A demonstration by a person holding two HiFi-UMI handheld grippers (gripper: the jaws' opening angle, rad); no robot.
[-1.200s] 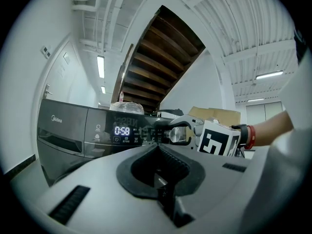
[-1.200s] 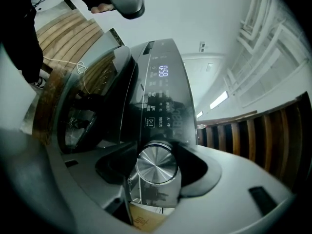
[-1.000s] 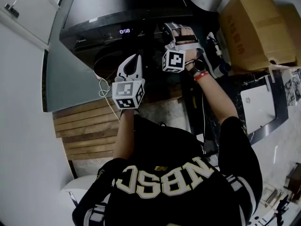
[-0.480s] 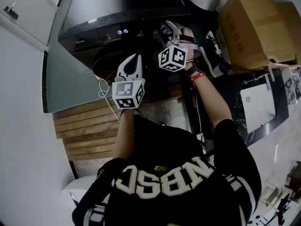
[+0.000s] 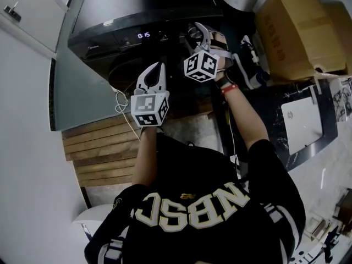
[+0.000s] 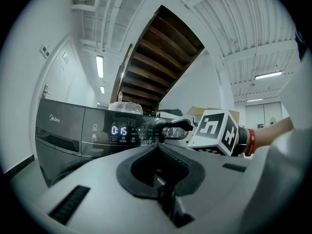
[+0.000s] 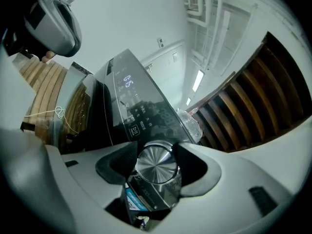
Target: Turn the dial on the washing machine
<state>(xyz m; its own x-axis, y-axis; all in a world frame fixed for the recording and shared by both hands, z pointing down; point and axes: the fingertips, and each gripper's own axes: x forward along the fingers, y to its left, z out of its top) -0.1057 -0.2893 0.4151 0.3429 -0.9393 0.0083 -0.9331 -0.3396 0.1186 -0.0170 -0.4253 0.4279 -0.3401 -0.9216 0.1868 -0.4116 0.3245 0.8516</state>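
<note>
Head view: the right gripper [image 5: 197, 31] is sitting at the black washing machine [image 5: 137, 7] panel, and the left gripper [image 5: 159, 68] is hanging lower, near wooden slats [image 5: 93, 147].

Left gripper view: its jaws are resting together, empty.

Right gripper view: the jaws are clamping the steel dial [image 7: 156, 165], whose axis is pointing straight out of the panel.

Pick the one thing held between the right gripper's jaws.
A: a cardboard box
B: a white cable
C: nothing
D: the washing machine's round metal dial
D: the right gripper view shows the right gripper with its jaws closed on either side of the shiny round dial.
</note>
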